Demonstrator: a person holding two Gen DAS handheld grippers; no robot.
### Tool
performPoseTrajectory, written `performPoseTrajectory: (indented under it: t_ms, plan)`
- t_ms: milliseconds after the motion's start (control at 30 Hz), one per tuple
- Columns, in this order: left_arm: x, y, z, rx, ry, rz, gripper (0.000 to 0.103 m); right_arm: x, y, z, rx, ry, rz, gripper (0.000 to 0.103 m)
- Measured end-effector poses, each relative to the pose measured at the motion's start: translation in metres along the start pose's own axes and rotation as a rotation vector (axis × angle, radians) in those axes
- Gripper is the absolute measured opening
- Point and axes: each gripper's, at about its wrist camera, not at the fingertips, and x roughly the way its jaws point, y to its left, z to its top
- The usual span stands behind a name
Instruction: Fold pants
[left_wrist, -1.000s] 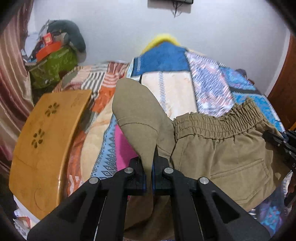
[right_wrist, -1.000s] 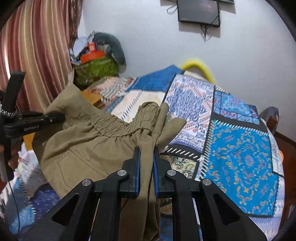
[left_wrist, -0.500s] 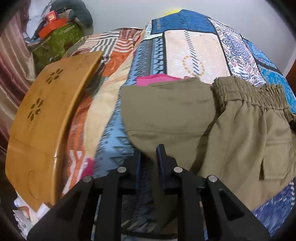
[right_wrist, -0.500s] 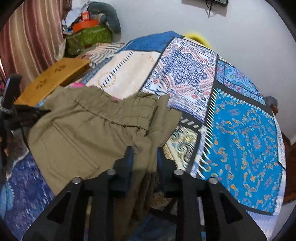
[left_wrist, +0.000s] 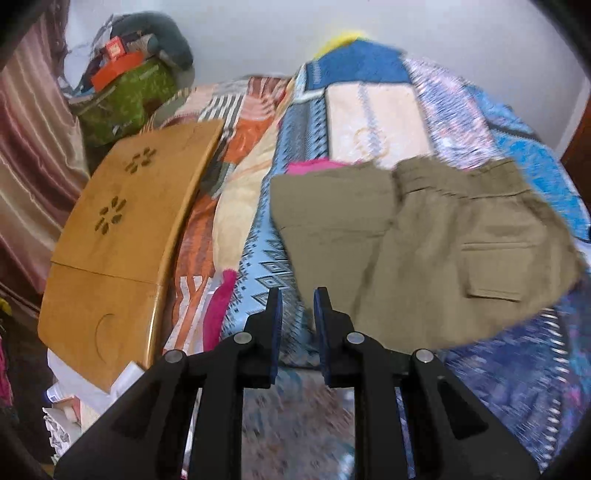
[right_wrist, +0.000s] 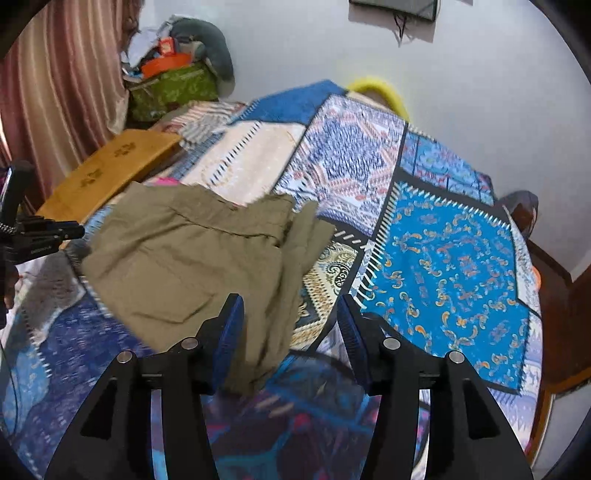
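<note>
Olive pants (left_wrist: 424, 251) lie folded on the patchwork bedspread (left_wrist: 369, 110), elastic waistband at the far side and a back pocket facing up. My left gripper (left_wrist: 297, 308) hovers just short of their near left corner, its jaws a narrow gap apart with nothing between them. In the right wrist view the pants (right_wrist: 192, 258) spread to the left. My right gripper (right_wrist: 290, 314) is over their right edge, its jaws opening. A fold of the cloth lies between the fingers, but the blue pads stand clear of it. The left gripper (right_wrist: 48, 236) shows at the left edge there.
A wooden lap table (left_wrist: 122, 240) lies on the bed to the left. Behind it, a green bag (left_wrist: 125, 96) with clutter stands by a striped curtain (right_wrist: 55, 92). A pink cloth (left_wrist: 310, 166) peeks out beyond the pants. Dark wooden furniture (right_wrist: 554, 295) borders the bed on the right.
Both grippers have let go of the pants, which were lifted in their jaws and now lie flat on the bed. Both grippers pulled back toward the near edge; the right jaws spread wider.
</note>
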Motion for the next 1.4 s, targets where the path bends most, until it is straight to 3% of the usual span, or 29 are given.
performPoseTrajectory:
  t_ms: [267,433,633,833,1000,1067,1133,1200,1233,1333,1400]
  plan:
    - [-0.132,-0.04,-0.008,0.058,-0.2,-0.053,0.019,-0.098,0.026,0.0,-0.009,-0.174,0.058,0.048]
    - [-0.226,-0.065,-0.028,0.091,-0.368,-0.096,0.019,-0.173,0.041,-0.002,0.021,-0.31,0.116,0.048]
    - [-0.325,-0.088,-0.062,0.092,-0.543,-0.107,0.019,-0.25,0.068,-0.023,0.005,-0.493,0.111,0.048]
    - [-0.39,-0.098,-0.109,0.058,-0.664,-0.1,0.02,-0.305,0.093,-0.064,0.012,-0.665,0.122,0.048]
    - [-0.425,-0.106,-0.153,0.045,-0.74,-0.102,0.02,-0.326,0.108,-0.088,0.01,-0.723,0.136,0.048]
    - [-0.433,-0.11,-0.167,0.041,-0.761,-0.099,0.024,-0.332,0.113,-0.094,0.0,-0.733,0.12,0.048]
    - [-0.44,-0.114,-0.179,0.038,-0.781,-0.102,0.043,-0.337,0.117,-0.101,0.001,-0.742,0.11,0.05]
    - [-0.443,-0.115,-0.187,0.028,-0.795,-0.112,0.058,-0.34,0.117,-0.106,0.019,-0.751,0.109,0.068]
    - [-0.445,-0.115,-0.19,0.018,-0.8,-0.12,0.064,-0.34,0.116,-0.107,0.026,-0.759,0.105,0.071]
    - [-0.449,-0.114,-0.195,-0.002,-0.802,-0.14,0.07,-0.34,0.117,-0.109,0.04,-0.76,0.094,0.08]
    - [-0.451,-0.114,-0.199,-0.013,-0.81,-0.124,0.084,-0.341,0.117,-0.11,0.058,-0.762,0.092,0.086]
